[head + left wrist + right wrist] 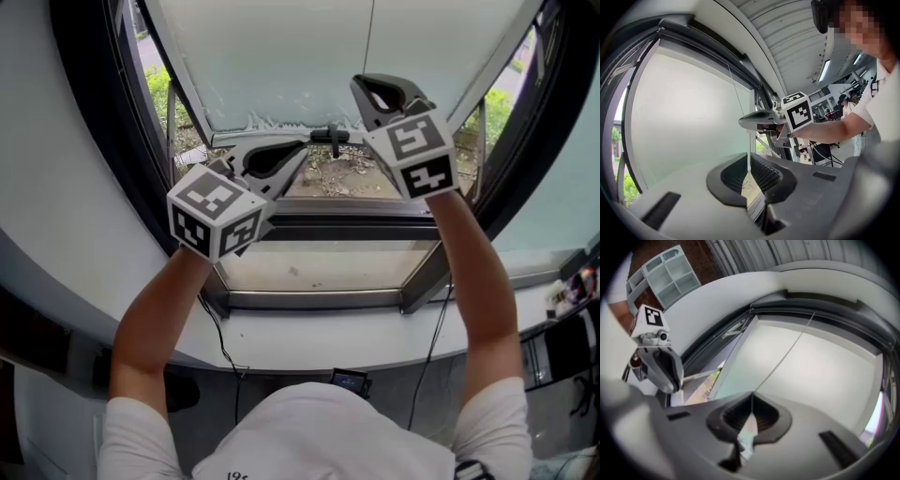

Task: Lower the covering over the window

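Note:
A pale roller blind (309, 56) covers most of the window, and its frayed lower edge (272, 125) hangs above a strip of bare glass. A thin pull cord (369, 37) drops in front of it. My right gripper (362, 86) is the higher one and is shut on the cord (787, 355), which runs straight into its closed pads. Lower and to the left, my left gripper (302, 155) is shut too, with the cord (739, 112) entering between its pads. The left gripper view shows the right gripper (746, 123) close above the left gripper (749, 169).
A dark window frame (141, 131) curves round both sides, and a metal sill (309, 298) lies below the glass. A small black fitting (331, 138) sticks out by the blind's lower edge. Cables hang under the white ledge (225, 337). White shelving (665, 273) stands behind.

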Tool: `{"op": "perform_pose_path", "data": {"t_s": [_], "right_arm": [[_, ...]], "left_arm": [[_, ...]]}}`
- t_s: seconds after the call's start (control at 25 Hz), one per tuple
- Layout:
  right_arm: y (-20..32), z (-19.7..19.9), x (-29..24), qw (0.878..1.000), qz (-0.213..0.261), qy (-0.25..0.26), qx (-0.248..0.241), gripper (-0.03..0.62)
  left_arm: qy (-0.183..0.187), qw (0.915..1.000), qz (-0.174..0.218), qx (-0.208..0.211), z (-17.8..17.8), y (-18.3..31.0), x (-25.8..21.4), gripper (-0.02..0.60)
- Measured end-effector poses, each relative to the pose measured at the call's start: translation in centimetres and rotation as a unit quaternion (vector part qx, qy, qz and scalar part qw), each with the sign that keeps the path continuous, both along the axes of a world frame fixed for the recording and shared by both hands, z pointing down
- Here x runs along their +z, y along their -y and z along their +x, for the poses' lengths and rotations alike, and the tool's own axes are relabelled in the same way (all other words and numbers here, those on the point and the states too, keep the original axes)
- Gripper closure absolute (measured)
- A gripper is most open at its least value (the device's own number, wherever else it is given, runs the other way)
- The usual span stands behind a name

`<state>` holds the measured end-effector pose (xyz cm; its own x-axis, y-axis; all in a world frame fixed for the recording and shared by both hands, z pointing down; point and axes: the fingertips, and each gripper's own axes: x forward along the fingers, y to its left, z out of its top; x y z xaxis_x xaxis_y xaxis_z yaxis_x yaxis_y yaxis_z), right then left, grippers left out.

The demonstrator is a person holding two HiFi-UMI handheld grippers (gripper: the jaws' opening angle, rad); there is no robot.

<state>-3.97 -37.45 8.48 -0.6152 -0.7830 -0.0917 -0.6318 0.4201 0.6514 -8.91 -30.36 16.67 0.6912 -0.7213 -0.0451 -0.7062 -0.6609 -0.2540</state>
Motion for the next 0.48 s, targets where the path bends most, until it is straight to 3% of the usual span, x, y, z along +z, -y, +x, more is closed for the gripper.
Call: {"op": "perform_pose_path", "data": {"t_s": [0.48], "right_arm": [[0.1, 0.0, 3.6, 0.997, -0.013, -0.064, 0.030, 0.572]], "left_arm": [[0.003, 1.0000, -0.003, -0.006, -0.2, 0.0, 0.3, 0.555]]}}
